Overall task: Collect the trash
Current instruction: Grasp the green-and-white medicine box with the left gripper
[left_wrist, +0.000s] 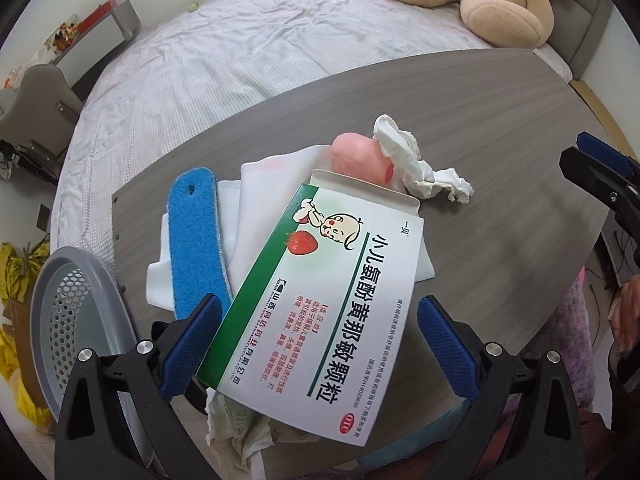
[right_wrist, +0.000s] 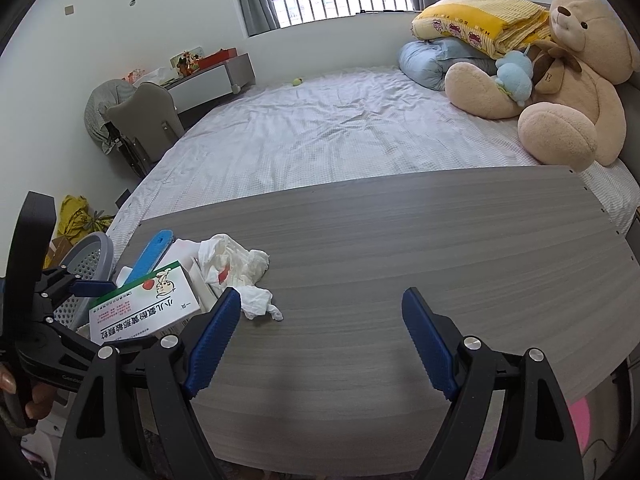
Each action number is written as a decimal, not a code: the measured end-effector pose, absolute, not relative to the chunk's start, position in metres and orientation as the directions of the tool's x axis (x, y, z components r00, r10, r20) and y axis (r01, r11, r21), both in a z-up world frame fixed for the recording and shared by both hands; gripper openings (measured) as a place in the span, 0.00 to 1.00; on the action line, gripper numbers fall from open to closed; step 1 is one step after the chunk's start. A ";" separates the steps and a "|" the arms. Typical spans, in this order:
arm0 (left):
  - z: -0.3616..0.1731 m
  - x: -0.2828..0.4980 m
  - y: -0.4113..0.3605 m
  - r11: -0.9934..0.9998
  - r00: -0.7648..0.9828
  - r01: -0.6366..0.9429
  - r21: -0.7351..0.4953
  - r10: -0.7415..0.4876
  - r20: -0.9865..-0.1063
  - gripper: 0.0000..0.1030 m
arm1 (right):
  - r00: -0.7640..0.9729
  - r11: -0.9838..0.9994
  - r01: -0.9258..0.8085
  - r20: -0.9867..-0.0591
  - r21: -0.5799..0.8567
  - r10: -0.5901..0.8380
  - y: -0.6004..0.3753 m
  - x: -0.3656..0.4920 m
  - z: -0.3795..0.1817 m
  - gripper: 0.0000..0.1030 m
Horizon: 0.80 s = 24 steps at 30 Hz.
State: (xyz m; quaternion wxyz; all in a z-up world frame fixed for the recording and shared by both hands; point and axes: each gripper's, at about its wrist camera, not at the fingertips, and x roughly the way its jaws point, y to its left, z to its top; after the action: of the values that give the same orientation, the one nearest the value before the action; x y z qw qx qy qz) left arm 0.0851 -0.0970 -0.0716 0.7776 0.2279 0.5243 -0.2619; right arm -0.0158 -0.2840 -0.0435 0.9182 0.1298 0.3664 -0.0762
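Observation:
A white and green medicine box (left_wrist: 320,300) with an open top flap lies tilted between the fingers of my left gripper (left_wrist: 320,344), which stands open around it. The box also shows in the right wrist view (right_wrist: 144,306). Crumpled white tissue (left_wrist: 416,164) lies on the grey table (left_wrist: 500,128) beyond the box, next to a pink object (left_wrist: 356,156). More crumpled tissue (left_wrist: 236,420) lies under the box's near end. In the right wrist view the tissue (right_wrist: 236,268) lies left of my right gripper (right_wrist: 320,344), which is open and empty over bare table (right_wrist: 400,232).
A blue sponge strip (left_wrist: 196,240) lies on white cloth (left_wrist: 248,216) left of the box. A grey perforated basket (left_wrist: 68,312) stands off the table's left edge. A bed (right_wrist: 340,128) with a large teddy bear (right_wrist: 568,80) lies beyond the table.

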 end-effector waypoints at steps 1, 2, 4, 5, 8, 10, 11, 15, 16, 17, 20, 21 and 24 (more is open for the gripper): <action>-0.074 0.086 -0.097 0.762 0.310 0.643 0.080 -0.164 -0.937 0.93 | 0.720 0.955 0.234 -0.693 0.183 -0.044 -0.284 -0.016 -0.043 0.77; -0.076 0.087 -0.098 0.763 0.309 0.642 0.082 -0.159 -0.937 0.93 | 0.720 0.955 0.234 -0.692 0.183 -0.044 -0.284 -0.015 -0.043 0.77; -0.078 0.087 -0.100 0.762 0.311 0.641 0.087 -0.155 -0.938 0.93 | 0.721 0.955 0.236 -0.691 0.181 -0.047 -0.284 -0.015 -0.043 0.77; -0.079 0.086 -0.101 0.763 0.312 0.641 0.085 -0.158 -0.937 0.93 | 0.722 0.955 0.237 -0.690 0.180 -0.049 -0.283 -0.016 -0.043 0.77; -0.079 0.087 -0.101 0.767 0.319 0.637 0.074 -0.176 -0.931 0.91 | 0.719 0.954 0.239 -0.693 0.180 -0.049 -0.282 -0.015 -0.044 0.77; -0.080 0.087 -0.101 0.771 0.324 0.634 0.066 -0.188 -0.927 0.89 | 0.717 0.955 0.238 -0.696 0.178 -0.049 -0.281 -0.015 -0.045 0.77; -0.080 0.087 -0.101 0.772 0.327 0.633 0.064 -0.191 -0.925 0.88 | 0.715 0.955 0.238 -0.697 0.176 -0.050 -0.280 -0.014 -0.046 0.77; -0.076 0.082 -0.100 0.782 0.350 0.621 0.060 -0.208 -0.914 0.84 | 0.713 0.957 0.234 -0.699 0.173 -0.048 -0.279 -0.013 -0.047 0.77; -0.074 0.080 -0.098 0.789 0.359 0.612 0.059 -0.210 -0.909 0.84 | 0.712 0.958 0.232 -0.700 0.171 -0.048 -0.278 -0.013 -0.048 0.77; -0.071 0.079 -0.096 0.797 0.369 0.602 0.059 -0.212 -0.905 0.83 | 0.712 0.959 0.229 -0.701 0.169 -0.047 -0.277 -0.012 -0.049 0.77; -0.061 0.076 -0.085 0.824 0.395 0.566 0.034 -0.235 -0.888 0.82 | 0.707 0.962 0.220 -0.706 0.164 -0.041 -0.276 -0.007 -0.052 0.77; -0.057 0.074 -0.081 0.835 0.411 0.550 0.032 -0.237 -0.880 0.82 | 0.704 0.963 0.215 -0.709 0.162 -0.038 -0.276 -0.004 -0.054 0.77; -0.045 0.070 -0.072 0.859 0.450 0.511 0.021 -0.247 -0.858 0.82 | 0.688 0.969 0.186 -0.725 0.165 -0.009 -0.271 0.008 -0.062 0.77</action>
State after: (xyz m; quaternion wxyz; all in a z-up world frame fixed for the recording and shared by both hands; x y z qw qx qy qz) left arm 0.0702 -0.0721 -0.0450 0.8401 0.1395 0.4732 -0.2256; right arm 0.0084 -0.2706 -0.0616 0.9118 0.1133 0.3911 -0.0534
